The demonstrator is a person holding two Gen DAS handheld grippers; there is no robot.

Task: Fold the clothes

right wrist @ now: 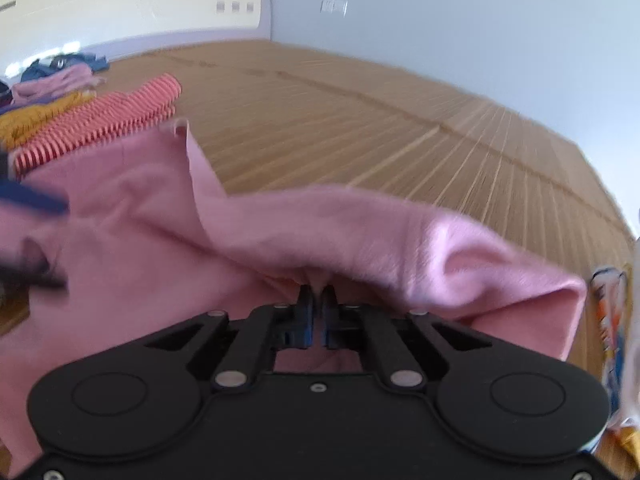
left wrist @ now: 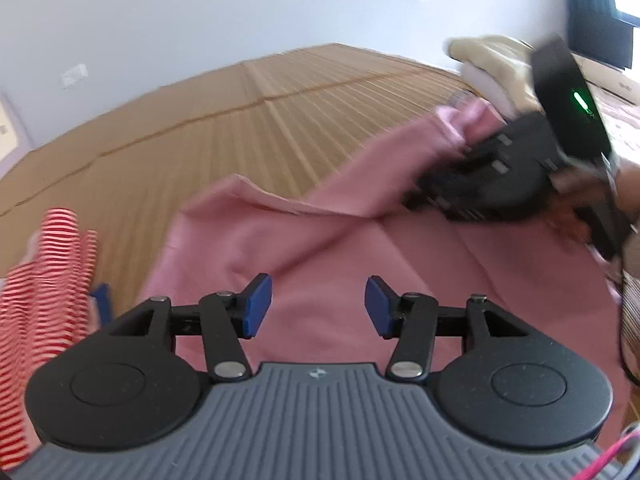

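A pink garment [left wrist: 320,248] lies spread on a bamboo mat [left wrist: 224,120]. My left gripper [left wrist: 318,306] hovers over its middle, open, with nothing between its blue pads [left wrist: 256,306]. My right gripper [right wrist: 317,300] is shut on a fold of the pink garment [right wrist: 360,232], and a sleeve end drapes over to its right. In the left wrist view the right gripper [left wrist: 436,188] shows blurred at the upper right, lifting that part of the cloth. A blurred piece of the left gripper [right wrist: 32,200] shows at the left edge of the right wrist view.
A red-and-white striped garment [left wrist: 44,296] lies left of the pink one. Behind it sits a pile of other clothes [right wrist: 52,80]. Cream and white folded items [left wrist: 492,64] rest at the far right of the mat. A wall [left wrist: 200,8] stands behind the mat.
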